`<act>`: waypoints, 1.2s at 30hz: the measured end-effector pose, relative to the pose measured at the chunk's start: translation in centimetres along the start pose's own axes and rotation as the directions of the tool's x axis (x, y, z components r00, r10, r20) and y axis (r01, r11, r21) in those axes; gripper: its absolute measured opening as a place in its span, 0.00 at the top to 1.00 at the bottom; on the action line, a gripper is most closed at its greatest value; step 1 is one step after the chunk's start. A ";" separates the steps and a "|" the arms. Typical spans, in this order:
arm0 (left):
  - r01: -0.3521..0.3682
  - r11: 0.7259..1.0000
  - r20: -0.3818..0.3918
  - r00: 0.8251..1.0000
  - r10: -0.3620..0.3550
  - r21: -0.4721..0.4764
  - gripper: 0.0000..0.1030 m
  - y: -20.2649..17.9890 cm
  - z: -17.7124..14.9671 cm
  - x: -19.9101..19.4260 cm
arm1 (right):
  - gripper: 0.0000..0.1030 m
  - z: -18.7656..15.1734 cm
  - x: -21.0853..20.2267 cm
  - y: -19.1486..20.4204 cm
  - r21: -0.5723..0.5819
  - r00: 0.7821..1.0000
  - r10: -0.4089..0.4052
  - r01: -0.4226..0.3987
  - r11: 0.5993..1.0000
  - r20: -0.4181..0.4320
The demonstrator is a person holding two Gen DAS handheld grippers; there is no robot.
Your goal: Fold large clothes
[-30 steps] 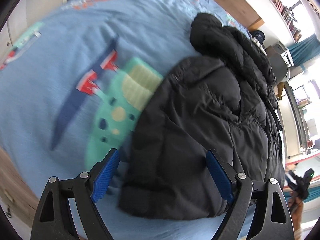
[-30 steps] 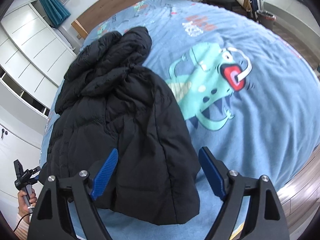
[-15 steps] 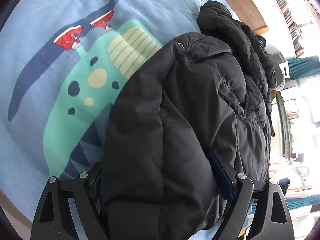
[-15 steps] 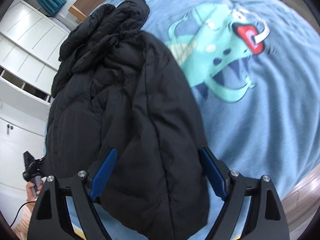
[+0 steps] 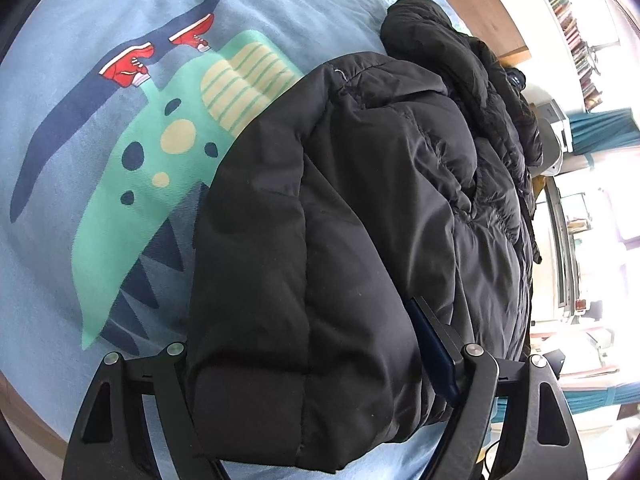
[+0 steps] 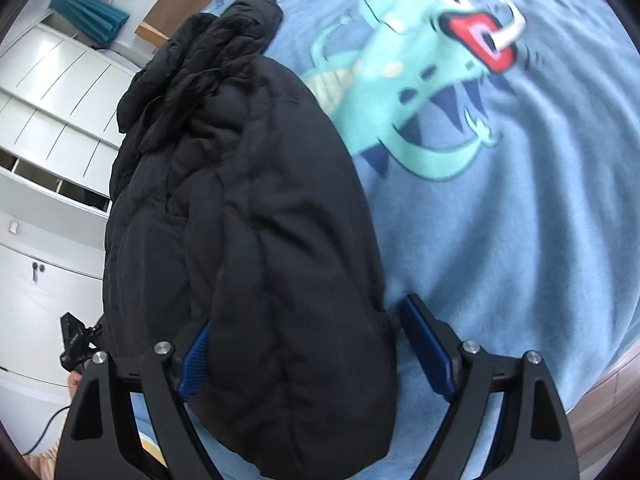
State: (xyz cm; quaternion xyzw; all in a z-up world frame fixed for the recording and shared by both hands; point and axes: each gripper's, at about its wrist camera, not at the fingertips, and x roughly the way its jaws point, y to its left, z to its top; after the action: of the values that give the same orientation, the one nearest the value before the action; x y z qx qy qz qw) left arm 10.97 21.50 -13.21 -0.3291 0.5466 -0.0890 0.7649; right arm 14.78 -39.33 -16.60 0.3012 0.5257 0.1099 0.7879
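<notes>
Covering the bed, a blue dinosaur-print bedspread (image 5: 120, 128); white cupboards (image 6: 44, 128) beside

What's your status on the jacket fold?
Left gripper just closing, jacket between. Right gripper open, straddling jacket. It lies heaped on bedspread. Nothing in the way.

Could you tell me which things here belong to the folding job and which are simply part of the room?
Belong to the job:
- black puffer jacket, lying on the bed
- left tongs, astride its near edge
- right tongs, astride its near edge

Just there:
- blue dinosaur bedspread
- white cupboards
- teal curtain
- bookshelf
</notes>
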 end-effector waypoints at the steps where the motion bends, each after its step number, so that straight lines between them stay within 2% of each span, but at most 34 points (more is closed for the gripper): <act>1: 0.003 1.000 0.005 1.000 -0.003 0.002 0.24 -0.1 -0.1 0.0 | 0.15 -0.2 0.3 -0.1 0.010 1.000 0.015 -0.015 1.000 -0.009; 6: 0.014 1.000 0.017 1.000 -0.014 0.012 0.47 -0.5 -0.3 -0.1 | 0.15 -1.4 1.4 -0.2 0.057 0.995 0.086 -0.083 0.995 -0.055; 9: 0.029 0.999 0.017 0.999 -0.030 0.031 0.59 -1.0 -0.3 -0.5 | 0.19 -1.9 1.4 0.5 0.031 0.993 0.103 -0.101 0.994 -0.051; 11: 0.030 0.998 0.018 0.999 -0.031 0.047 0.63 -1.3 -0.5 -0.7 | 0.37 -2.3 1.3 0.9 0.023 0.990 0.133 -0.132 0.991 -0.055; 14: 0.016 0.997 0.017 1.000 -0.017 0.072 0.67 -1.8 -0.9 -0.6 | 0.52 -2.7 1.0 1.7 0.006 0.987 0.155 -0.155 0.988 -0.052; 17: 0.014 0.997 0.026 1.000 -0.016 0.081 0.73 -2.0 -1.2 -0.7 | 0.63 -3.1 0.7 2.4 -0.008 0.986 0.162 -0.163 0.987 -0.035; 22: 0.005 0.995 0.046 0.999 -0.010 0.099 0.78 -2.6 -1.4 -1.0 | 0.73 -3.1 0.2 3.5 -0.028 0.990 0.144 -0.144 0.989 -0.002; 29: -0.004 0.993 0.072 0.997 -0.005 0.117 0.86 -3.3 -1.7 -1.3 | 0.81 -3.0 -0.3 5.5 -0.057 0.995 0.088 -0.085 0.995 0.053; 36: 0.038 0.984 0.094 0.994 -0.055 0.176 0.89 -5.0 -1.4 -3.5 | 0.85 -1.7 -2.1 6.9 -0.094 0.990 0.094 -0.084 0.992 0.105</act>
State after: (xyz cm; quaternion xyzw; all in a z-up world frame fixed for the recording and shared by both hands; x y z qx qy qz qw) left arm 9.53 18.83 -7.74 -0.2776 0.4904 -0.1378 0.8145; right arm 13.35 -34.22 -11.38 0.2945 0.4624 0.1515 0.8225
